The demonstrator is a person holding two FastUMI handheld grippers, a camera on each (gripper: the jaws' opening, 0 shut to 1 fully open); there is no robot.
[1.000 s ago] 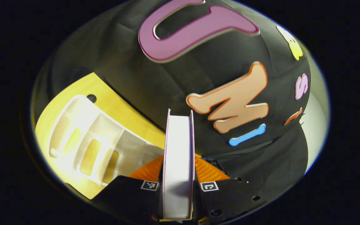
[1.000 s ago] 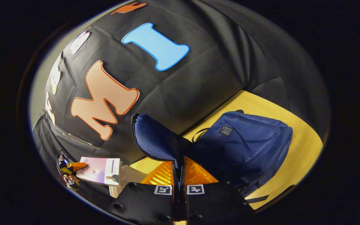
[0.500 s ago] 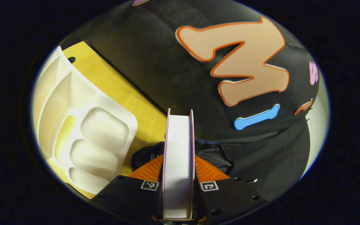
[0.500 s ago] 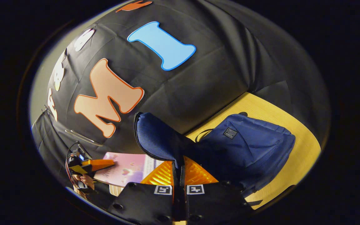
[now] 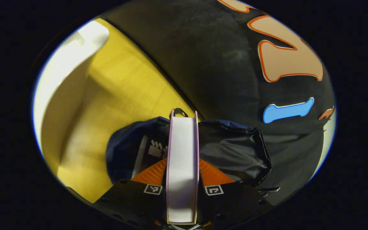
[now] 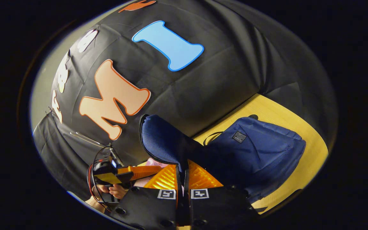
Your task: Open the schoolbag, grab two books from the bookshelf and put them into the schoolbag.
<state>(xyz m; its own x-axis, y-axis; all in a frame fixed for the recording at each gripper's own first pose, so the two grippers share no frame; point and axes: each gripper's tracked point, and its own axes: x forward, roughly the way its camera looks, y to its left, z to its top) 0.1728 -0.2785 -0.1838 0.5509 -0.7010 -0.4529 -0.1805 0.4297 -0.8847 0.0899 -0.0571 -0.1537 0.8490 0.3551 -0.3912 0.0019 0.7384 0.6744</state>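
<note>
My left gripper (image 5: pixel 182 161) is shut on a book (image 5: pixel 182 140) with pink covers, held edge-on so its white page edges face me. Just beyond and below the book lies the open mouth of the dark blue schoolbag (image 5: pixel 232 150), showing its black lining. In the right gripper view, my right gripper (image 6: pixel 182 167) is shut on the bag's zip-edged flap (image 6: pixel 161 140) and holds it up. The rest of the schoolbag (image 6: pixel 260 150) lies on the table to the right. The left gripper (image 6: pixel 142 171), held by a hand (image 6: pixel 115 191), comes in from the lower left with the pink book (image 6: pixel 152 161) at the flap.
The yellow wooden table (image 5: pixel 120 92) runs along the black cloth wall. A white bookshelf (image 5: pixel 72 60) shows blurred at the upper left of the left gripper view. Bare table (image 6: pixel 308 159) lies to the right of the bag.
The left gripper has carried the book away from the white bookshelf and over to the open bag. The right gripper has kept the flap lifted, almost still.
</note>
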